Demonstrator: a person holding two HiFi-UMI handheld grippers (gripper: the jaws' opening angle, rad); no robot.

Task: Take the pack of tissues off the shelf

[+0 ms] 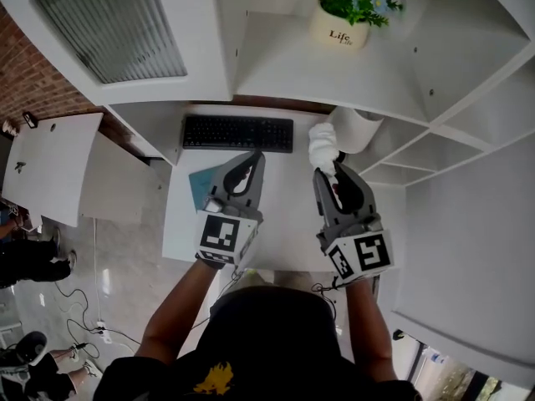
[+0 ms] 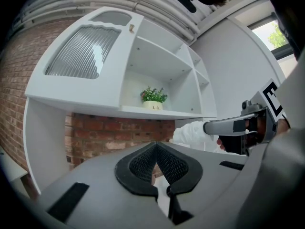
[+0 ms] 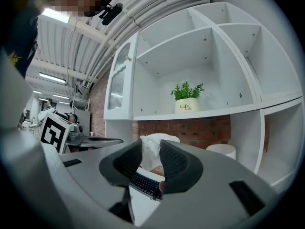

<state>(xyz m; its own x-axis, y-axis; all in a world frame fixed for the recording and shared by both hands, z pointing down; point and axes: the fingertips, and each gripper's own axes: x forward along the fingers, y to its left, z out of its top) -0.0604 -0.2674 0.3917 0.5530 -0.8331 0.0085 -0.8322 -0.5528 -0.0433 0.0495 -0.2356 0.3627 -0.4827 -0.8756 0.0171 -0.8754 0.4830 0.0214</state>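
The pack of tissues (image 1: pixel 322 144) is a white, crumpled soft pack held out in the air over the white desk (image 1: pixel 288 215), below the shelf unit. My right gripper (image 1: pixel 328 170) is shut on it, and in the right gripper view the pack (image 3: pixel 151 151) bulges up between the two black pads (image 3: pixel 174 163). My left gripper (image 1: pixel 254 162) hovers beside it to the left, over the desk, shut with nothing in it; its pads (image 2: pixel 143 163) meet at the tips. In the left gripper view, the right gripper (image 2: pixel 209 127) and the pack (image 2: pixel 190 135) appear at the right.
A black keyboard (image 1: pixel 238 132) lies at the back of the desk and a teal notebook (image 1: pixel 199 186) is under my left gripper. A potted plant (image 1: pixel 344 13) stands on the shelf above. A white cylinder (image 1: pixel 361 129) sits right of the pack. A ribbed-glass cabinet door (image 1: pixel 109 23) is up left.
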